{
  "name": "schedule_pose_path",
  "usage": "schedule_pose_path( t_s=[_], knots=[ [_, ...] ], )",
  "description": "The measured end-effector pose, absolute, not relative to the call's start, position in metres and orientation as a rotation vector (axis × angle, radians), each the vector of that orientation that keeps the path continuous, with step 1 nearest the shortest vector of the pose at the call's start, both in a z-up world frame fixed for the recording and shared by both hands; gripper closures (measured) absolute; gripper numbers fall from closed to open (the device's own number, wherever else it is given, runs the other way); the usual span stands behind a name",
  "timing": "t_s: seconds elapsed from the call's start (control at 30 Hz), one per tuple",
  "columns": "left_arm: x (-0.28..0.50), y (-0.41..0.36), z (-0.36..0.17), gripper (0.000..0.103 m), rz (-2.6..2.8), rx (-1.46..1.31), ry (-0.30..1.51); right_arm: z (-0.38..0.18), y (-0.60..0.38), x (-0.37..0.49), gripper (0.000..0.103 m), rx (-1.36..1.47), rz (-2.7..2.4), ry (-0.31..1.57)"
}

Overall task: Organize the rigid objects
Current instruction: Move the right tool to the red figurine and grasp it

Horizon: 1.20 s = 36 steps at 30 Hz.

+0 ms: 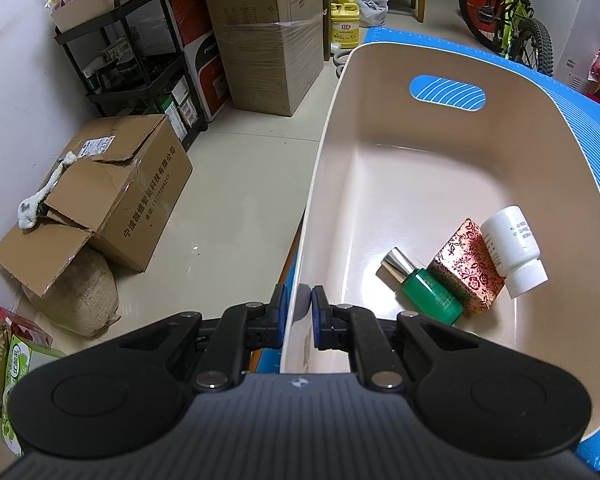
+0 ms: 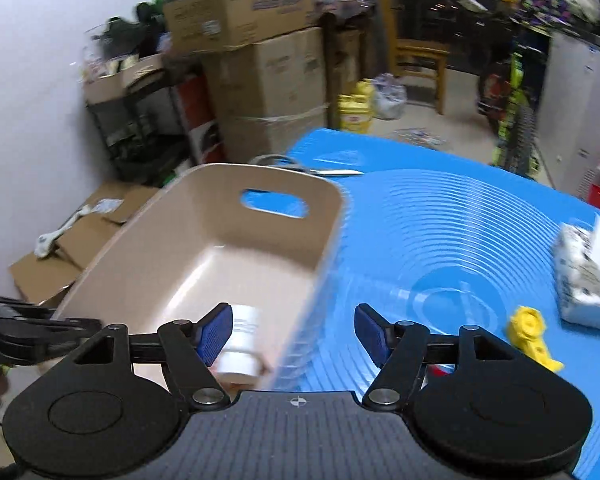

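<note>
A beige plastic bin (image 1: 380, 128) stands on a blue mat (image 1: 588, 92). My left gripper (image 1: 300, 312) is shut on the bin's near left wall. Inside lie a green bottle with a silver cap (image 1: 428, 288), a red patterned box (image 1: 470, 268) and a white bottle (image 1: 514, 254). In the right wrist view my right gripper (image 2: 294, 334) hangs open and empty above the bin's right wall (image 2: 324, 248); the white bottle (image 2: 240, 344) lies below its left pad. On the mat to the right rest a yellow toy (image 2: 530, 334) and a white printed box (image 2: 584, 280).
Scissors (image 2: 320, 170) lie on the mat behind the bin. Cardboard boxes (image 1: 116, 200), a black shelf (image 1: 136, 64) and a sack (image 1: 80, 296) stand on the floor to the left. A bicycle (image 1: 512, 20), a wooden chair (image 2: 418, 60) and a yellow jug (image 1: 345, 20) are further back.
</note>
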<state>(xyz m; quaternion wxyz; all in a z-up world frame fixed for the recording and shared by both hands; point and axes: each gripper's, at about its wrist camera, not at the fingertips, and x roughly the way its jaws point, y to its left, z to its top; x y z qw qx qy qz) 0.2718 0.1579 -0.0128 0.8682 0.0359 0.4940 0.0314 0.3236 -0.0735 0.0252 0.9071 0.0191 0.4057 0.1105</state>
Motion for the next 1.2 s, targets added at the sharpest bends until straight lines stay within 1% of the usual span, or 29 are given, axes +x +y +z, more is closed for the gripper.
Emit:
schedule_pose_path(
  t_s=[0.27, 0.47, 0.6, 0.73, 0.83, 1.0, 1.07, 1.13, 1.17, 1.2],
  knots=[
    [0.273, 0.158, -0.013, 0.088, 0.068, 0.075, 1.035, -0.002, -0.138, 0.33, 0.029, 0.062, 0.054, 0.886],
    [0.273, 0.158, -0.013, 0.088, 0.067, 0.075, 1.035, -0.039, -0.171, 0.336, 0.03, 0.078, -0.024, 0.969],
    [0.273, 0.158, -0.013, 0.088, 0.068, 0.075, 1.035, -0.06, -0.178, 0.34, 0.03, 0.061, -0.04, 1.028],
    [0.273, 0.158, -0.013, 0.088, 0.067, 0.075, 1.035, -0.073, -0.187, 0.344, 0.032, 0.066, -0.058, 1.065],
    [0.273, 0.158, -0.013, 0.088, 0.067, 0.075, 1.035, -0.08, -0.193, 0.348, 0.035, 0.066, -0.066, 1.09],
    [0.273, 0.158, -0.013, 0.088, 0.068, 0.073, 1.035, -0.084, -0.192, 0.349, 0.036, 0.06, -0.056, 1.092],
    [0.273, 0.159, -0.012, 0.088, 0.067, 0.073, 1.035, -0.086, -0.19, 0.35, 0.043, 0.063, -0.046, 1.085],
    [0.273, 0.159, -0.012, 0.088, 0.067, 0.073, 1.035, -0.089, -0.189, 0.353, 0.048, 0.071, -0.034, 1.086],
    [0.273, 0.159, -0.012, 0.088, 0.067, 0.073, 1.036, -0.092, -0.188, 0.355, 0.056, 0.074, -0.031, 1.089],
    [0.273, 0.159, -0.012, 0.088, 0.067, 0.073, 1.035, -0.094, -0.188, 0.356, 0.058, 0.07, -0.036, 1.089]
  ],
)
